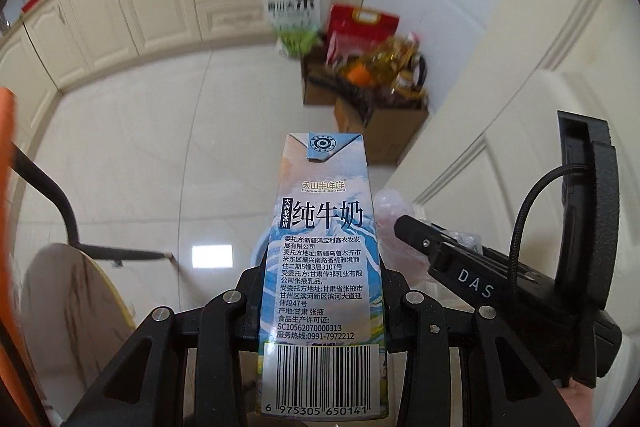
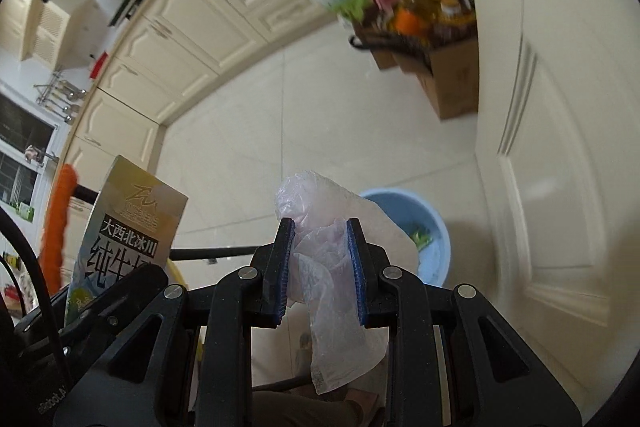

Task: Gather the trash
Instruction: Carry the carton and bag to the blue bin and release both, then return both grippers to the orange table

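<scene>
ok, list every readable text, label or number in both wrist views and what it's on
Milk carton, left wrist view:
"TIANSHANNIU MOU MOU"
"大西北冰川"
"纯牛奶"
"产地:甘肃 张掖"
"SC10562070000313"
"服务热线:0991-7972212"
Barcode: "6 975305 650141"
Address lines above those: small, only partly legible.
Right gripper's body: "DAS"
Milk carton, right wrist view: "大西北冰川", "纯牛" with the rest hidden.
White bag by the cabinets: large "米"; the rest blurred.
Plastic bag in the right gripper: small print, unreadable.

A blue-and-white milk carton (image 1: 324,267) is held upright above the floor. A crumpled clear plastic bag (image 2: 332,267) is pinched beside it, over a blue bin (image 2: 434,239).
</scene>
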Demonstrator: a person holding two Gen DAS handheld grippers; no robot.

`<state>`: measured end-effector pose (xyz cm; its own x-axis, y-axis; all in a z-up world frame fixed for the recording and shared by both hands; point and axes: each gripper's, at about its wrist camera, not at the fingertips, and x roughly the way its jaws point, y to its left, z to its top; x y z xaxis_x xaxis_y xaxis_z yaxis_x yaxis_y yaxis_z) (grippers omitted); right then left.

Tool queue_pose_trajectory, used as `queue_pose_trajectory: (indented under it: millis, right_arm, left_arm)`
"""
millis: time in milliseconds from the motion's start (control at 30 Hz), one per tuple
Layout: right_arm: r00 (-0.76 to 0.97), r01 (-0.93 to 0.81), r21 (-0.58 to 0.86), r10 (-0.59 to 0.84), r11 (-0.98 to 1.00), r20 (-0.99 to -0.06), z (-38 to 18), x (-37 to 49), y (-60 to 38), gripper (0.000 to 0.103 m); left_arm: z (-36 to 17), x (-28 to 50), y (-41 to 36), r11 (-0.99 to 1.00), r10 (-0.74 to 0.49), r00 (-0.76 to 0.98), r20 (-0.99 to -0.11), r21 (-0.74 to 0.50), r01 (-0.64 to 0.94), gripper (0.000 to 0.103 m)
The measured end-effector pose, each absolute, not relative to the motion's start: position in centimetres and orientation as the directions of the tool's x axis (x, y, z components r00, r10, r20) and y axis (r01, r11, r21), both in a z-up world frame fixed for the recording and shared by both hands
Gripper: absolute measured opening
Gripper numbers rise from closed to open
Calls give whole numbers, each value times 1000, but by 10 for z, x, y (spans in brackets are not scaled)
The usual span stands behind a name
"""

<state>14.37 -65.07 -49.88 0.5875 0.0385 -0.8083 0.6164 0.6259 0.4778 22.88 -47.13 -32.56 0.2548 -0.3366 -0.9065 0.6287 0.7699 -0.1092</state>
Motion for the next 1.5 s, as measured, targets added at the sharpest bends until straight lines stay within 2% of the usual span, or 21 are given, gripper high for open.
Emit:
queue_pose_trajectory:
  millis: [100, 133, 167, 200, 233, 267, 300, 367, 433, 533, 600, 867, 1067, 1500]
  right_arm:
    - [579, 629, 487, 53, 606, -814, -516, 152, -661, 29]
    - [576, 633, 489, 57, 601, -815, -522, 154, -665, 31]
    - [578, 633, 494, 61, 596, -814, -525, 154, -666, 32]
    - [579, 634, 500, 67, 590, -812, -529, 155, -669, 39]
    - [582, 635, 506, 69, 584, -810, -531, 154, -671, 49]
    - [585, 641, 509, 65, 575, -809, -532, 153, -673, 55]
    - [586, 646, 510, 59, 568, -808, -533, 150, -672, 60]
    - [590, 655, 516, 53, 553, -806, -534, 146, -673, 62]
    - [591, 664, 517, 44, 539, -805, -533, 144, -675, 79]
    - [591, 679, 509, 17, 528, -806, -528, 138, -674, 97]
    - [580, 698, 493, -6, 519, -814, -523, 134, -673, 103]
    - [582, 710, 482, -41, 514, -812, -491, 117, -659, 103]
    - [616, 693, 482, -92, 536, -782, -445, 103, -636, 103]
    - [721, 586, 422, -208, 691, -661, -304, 91, -538, 103]
  left_arm:
    - [-344, 250, -498, 775, -294, 233, -927, -89, 626, 38]
    - [-344, 260, -513, 775, -282, 238, -929, -74, 627, 43]
    - [-345, 265, -525, 774, -272, 242, -931, -62, 630, 56]
    - [-346, 269, -533, 774, -260, 249, -933, -47, 631, 58]
    - [-349, 272, -546, 777, -245, 261, -933, -28, 629, 65]
    - [-350, 275, -550, 779, -241, 267, -933, -22, 627, 72]
    - [-351, 275, -558, 781, -241, 269, -932, -22, 624, 76]
    - [-352, 271, -569, 789, -234, 283, -930, -12, 614, 85]
    - [-353, 269, -578, 795, -220, 301, -928, 8, 607, 86]
    - [-346, 254, -574, 793, -213, 325, -921, 31, 608, 93]
    - [-340, 245, -574, 792, -215, 346, -913, 44, 609, 95]
    - [-298, 200, -546, 781, -262, 396, -880, 47, 622, 96]
    - [-255, 168, -511, 780, -336, 450, -827, 24, 626, 96]
    - [-159, 90, -348, 830, -441, 617, -652, -35, 557, 96]
